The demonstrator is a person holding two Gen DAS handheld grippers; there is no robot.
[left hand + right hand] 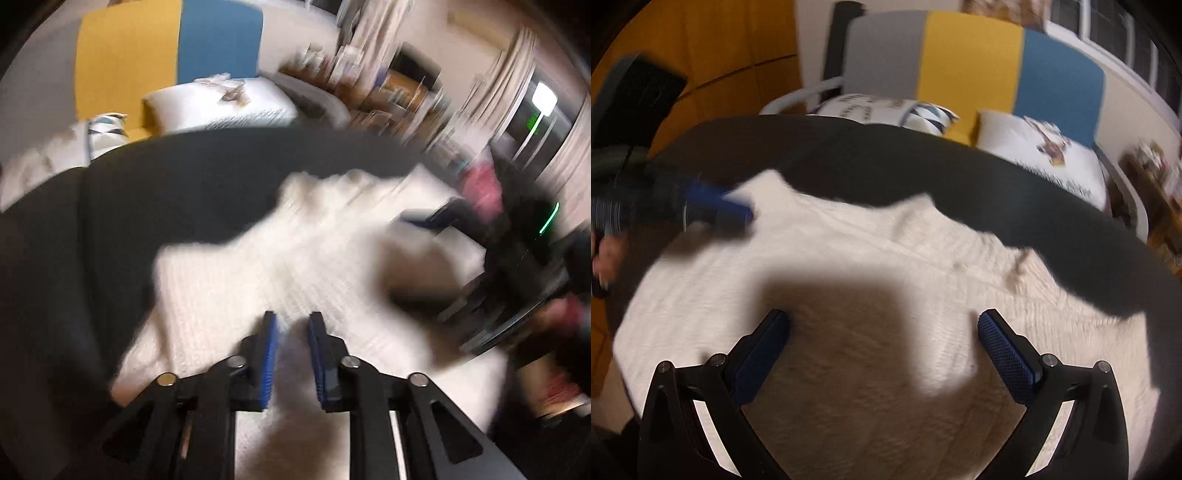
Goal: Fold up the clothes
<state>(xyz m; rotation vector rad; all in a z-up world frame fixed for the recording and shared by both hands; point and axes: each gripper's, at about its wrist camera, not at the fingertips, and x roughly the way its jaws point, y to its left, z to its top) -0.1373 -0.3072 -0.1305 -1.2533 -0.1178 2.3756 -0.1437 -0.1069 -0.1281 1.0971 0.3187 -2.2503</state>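
A cream knitted garment [849, 295] lies on the dark desk [923, 166]. The right gripper [882, 325] gapes wide; the left gripper [291, 321], blurred, seems narrowly parted, gripping nothing.

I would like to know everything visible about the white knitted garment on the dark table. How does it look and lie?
The white garment is a cream knit with a fine ribbed texture, looking soft and thick. It lies spread fairly flat over the dark table, with an uneven far edge and a few wrinkles. A square shadow falls on its middle. The right hand-held gripper is over it with jaws wide apart, gripping nothing. The left hand-held gripper is over its left part, jaws narrowly apart; blur hides any contact.
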